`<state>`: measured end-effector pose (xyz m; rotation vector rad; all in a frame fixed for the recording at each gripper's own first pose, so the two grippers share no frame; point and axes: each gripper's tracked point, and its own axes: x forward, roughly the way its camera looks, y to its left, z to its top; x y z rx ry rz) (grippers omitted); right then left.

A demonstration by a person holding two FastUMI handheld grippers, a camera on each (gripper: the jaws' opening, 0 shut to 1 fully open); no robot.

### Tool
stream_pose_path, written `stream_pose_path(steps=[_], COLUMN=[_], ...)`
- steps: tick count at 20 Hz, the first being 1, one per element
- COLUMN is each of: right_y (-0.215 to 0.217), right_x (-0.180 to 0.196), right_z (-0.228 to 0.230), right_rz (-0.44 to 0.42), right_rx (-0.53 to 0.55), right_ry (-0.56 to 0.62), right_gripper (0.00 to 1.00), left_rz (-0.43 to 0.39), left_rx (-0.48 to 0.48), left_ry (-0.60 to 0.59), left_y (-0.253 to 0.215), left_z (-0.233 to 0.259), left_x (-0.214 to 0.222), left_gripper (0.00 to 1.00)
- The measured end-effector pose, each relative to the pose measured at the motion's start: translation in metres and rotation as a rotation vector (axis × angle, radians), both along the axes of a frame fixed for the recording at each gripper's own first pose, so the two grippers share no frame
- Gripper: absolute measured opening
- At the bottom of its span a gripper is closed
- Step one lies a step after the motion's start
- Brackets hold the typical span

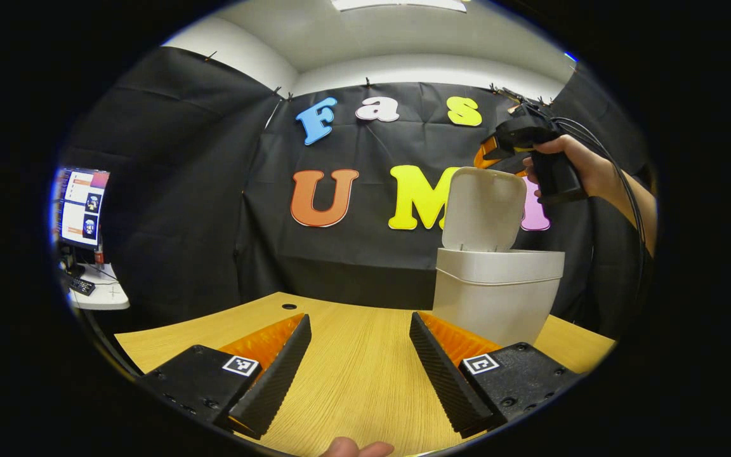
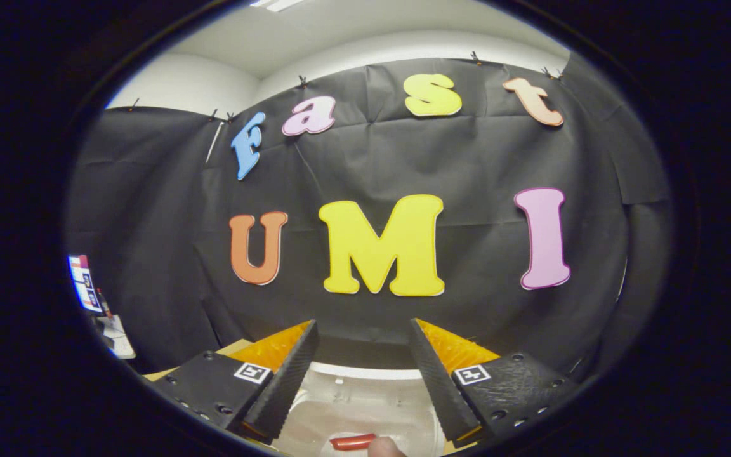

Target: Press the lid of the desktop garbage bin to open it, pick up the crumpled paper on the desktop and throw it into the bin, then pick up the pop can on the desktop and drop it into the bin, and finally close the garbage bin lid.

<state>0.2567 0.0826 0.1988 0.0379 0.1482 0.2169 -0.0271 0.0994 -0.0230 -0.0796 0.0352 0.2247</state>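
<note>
Left tongs (image 1: 359,355) low over the wooden desk (image 1: 353,374), fingers spread wide apart, nothing between them, bare desk showing through the gap. Pointed level toward the booth's back wall. Fingertip (image 1: 356,448) of the holding hand poking in at the bottom edge of the left gripper view.

Desktop garbage bin (image 1: 495,298), off-white, standing on the desk ahead and to the right of the left tongs, just past the right finger. Lid (image 1: 483,209) flipped up, standing near upright at the back of the bin, mouth open.

Right tongs (image 1: 502,147) seen in the left gripper view raised above and behind the upright lid, held in a hand (image 1: 578,166) with forearm coming in from the right, wrist about level, cables trailing back over the arm. From this view cannot tell how its fingers stand.

In the right gripper view, right tongs (image 2: 362,374) with fingers well apart, empty, hovering directly over the open bin (image 2: 365,406), looking across its mouth at the back wall. Pale inside of the bin visible between the fingers, with a small red thing (image 2: 353,442) at the bottom edge, too cropped to identify. Fingertip (image 2: 383,448) of the holding hand beside it.

Monitor (image 1: 81,206) and a white side table (image 1: 96,293) off at far left.

Crumpled paper and pop can: cannot tell where.
</note>
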Motion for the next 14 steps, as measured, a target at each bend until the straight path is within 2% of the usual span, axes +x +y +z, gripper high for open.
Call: stream_pose_path(steps=[4, 6, 7, 8, 14], right_y=[-0.001, -0.007, -0.009, -0.011, -0.014], right_x=[-0.035, -0.045, -0.05, -0.055, -0.08], right_z=[-0.024, -0.034, -0.039, -0.045, -0.084], right_rz=[0.043, 0.04, 0.036, 0.033, 0.026], right_rx=[-0.013, -0.013, -0.011, -0.012, -0.023], right_ry=[0.039, 0.044, 0.042, 0.041, 0.037], right_gripper=[0.87, 0.88, 0.92, 0.88, 0.88], left_rz=[-0.006, -0.002, 0.001, 0.002, -0.014], left_rx=[0.021, 0.037, 0.044, 0.049, 0.073], left_ry=[-0.006, -0.012, -0.014, -0.016, -0.018], left_y=[-0.009, -0.012, -0.013, -0.014, -0.029], left_z=[0.006, 0.01, 0.011, 0.012, 0.011], left_x=[-0.005, -0.009, -0.012, -0.012, -0.009], left_gripper=[1.0, 1.0, 1.0, 1.0, 1.0])
